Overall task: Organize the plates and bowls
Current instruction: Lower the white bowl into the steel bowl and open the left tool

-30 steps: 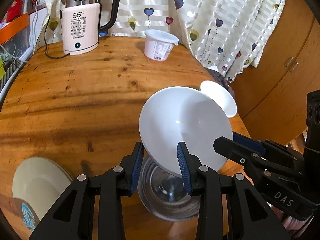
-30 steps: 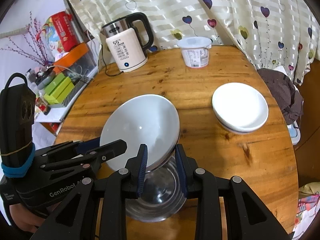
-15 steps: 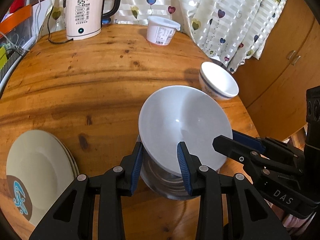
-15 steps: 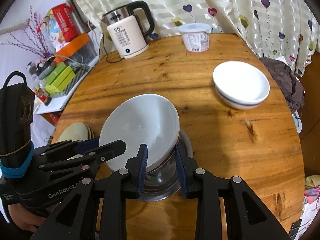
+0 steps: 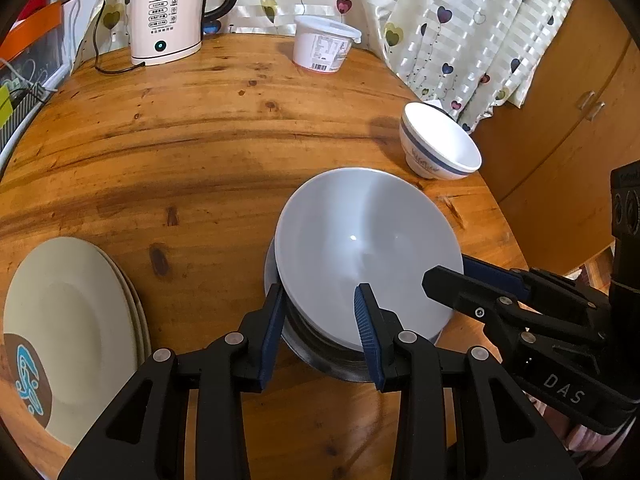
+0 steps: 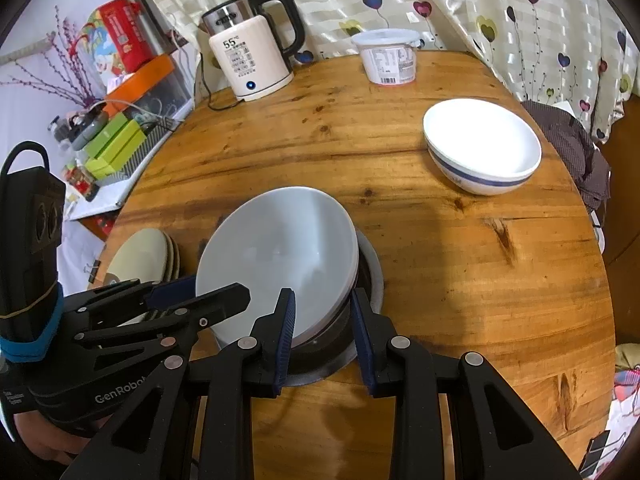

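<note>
Left wrist view: white bowl [image 5: 368, 256] sits tilted at the centre of the frame, nested in a steel bowl [image 5: 320, 354] that stands on the wooden counter [image 5: 200, 152].
Left tongs [image 5: 320, 330]: lower centre, partly open, one blue pad outside the near rims of both bowls and the other inside the white bowl; whether the pads press on the rims cannot be told.
Right tongs [image 5: 448, 276]: reach in from the lower right, their tips straddling the white bowl's right edge.
Plates [image 5: 72, 320]: a cream stack at lower left, apart from the bowls.
Blue-banded bowl [image 5: 438, 146]: right of centre, near the counter's edge.
Back of counter: kettle [image 5: 168, 12] at upper left, lidded tub [image 5: 324, 46] at upper centre.

Right wrist view: white bowl [image 6: 280, 256] leans leftward in the steel bowl [image 6: 370, 276], centre of frame.
Right tongs [image 6: 322, 326]: lower centre, narrowly open, straddling the near rims of both bowls; a firm grip cannot be confirmed.
Left tongs [image 6: 200, 294]: enter from lower left, tips at the white bowl's left edge.
Plates [image 6: 142, 256]: left of the bowls.
Blue-banded bowl [image 6: 482, 152]: upper right.
Kettle [image 6: 252, 60] and tub [image 6: 388, 58]: along the top.
</note>
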`<state>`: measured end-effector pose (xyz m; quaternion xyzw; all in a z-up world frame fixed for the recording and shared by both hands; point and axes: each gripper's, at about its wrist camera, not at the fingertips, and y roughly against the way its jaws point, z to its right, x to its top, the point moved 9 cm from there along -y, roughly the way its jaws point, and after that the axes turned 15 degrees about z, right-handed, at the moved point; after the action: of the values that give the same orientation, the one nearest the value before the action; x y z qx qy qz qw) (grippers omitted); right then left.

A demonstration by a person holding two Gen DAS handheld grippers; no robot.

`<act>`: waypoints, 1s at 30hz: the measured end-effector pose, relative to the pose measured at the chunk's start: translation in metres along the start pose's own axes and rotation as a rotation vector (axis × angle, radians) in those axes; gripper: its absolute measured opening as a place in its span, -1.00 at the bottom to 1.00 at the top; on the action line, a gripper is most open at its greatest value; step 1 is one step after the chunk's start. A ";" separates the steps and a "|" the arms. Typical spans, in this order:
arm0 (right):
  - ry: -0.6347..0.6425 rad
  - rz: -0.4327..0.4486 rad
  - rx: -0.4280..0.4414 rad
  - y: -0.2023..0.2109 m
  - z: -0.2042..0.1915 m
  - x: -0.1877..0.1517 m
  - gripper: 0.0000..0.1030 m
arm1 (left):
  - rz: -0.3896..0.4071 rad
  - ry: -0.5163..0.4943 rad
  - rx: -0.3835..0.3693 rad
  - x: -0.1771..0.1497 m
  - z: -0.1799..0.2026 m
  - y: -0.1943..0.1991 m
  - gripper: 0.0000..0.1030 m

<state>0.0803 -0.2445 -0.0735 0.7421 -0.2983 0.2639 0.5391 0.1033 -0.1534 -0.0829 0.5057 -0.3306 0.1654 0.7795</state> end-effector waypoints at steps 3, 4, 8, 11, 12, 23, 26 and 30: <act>-0.004 -0.011 0.001 -0.002 0.001 -0.004 -0.46 | -0.003 -0.005 0.006 -0.001 0.001 0.000 -0.29; -0.005 -0.013 0.001 -0.002 0.001 -0.005 -0.46 | -0.004 -0.007 0.006 -0.002 0.000 0.000 -0.29; -0.001 -0.018 -0.001 -0.003 0.001 -0.007 -0.45 | -0.004 -0.021 0.013 -0.004 0.001 0.000 -0.29; 0.001 -0.021 -0.003 -0.004 0.001 -0.008 -0.44 | 0.001 -0.027 0.014 -0.003 0.002 0.001 -0.29; 0.001 -0.022 -0.004 -0.005 0.001 -0.009 -0.44 | 0.003 -0.031 0.015 -0.003 0.003 0.001 -0.29; 0.010 -0.022 -0.014 -0.005 0.002 -0.011 -0.44 | 0.014 -0.074 0.034 -0.004 0.007 0.002 -0.24; 0.013 -0.018 -0.014 -0.004 0.002 -0.011 -0.44 | 0.017 -0.079 0.036 -0.004 0.009 0.003 -0.16; 0.026 -0.011 -0.018 -0.003 0.002 -0.010 -0.44 | 0.021 -0.078 0.042 -0.004 0.008 0.003 -0.11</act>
<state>0.0757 -0.2443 -0.0829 0.7355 -0.2893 0.2679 0.5509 0.0957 -0.1588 -0.0816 0.5247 -0.3624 0.1605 0.7534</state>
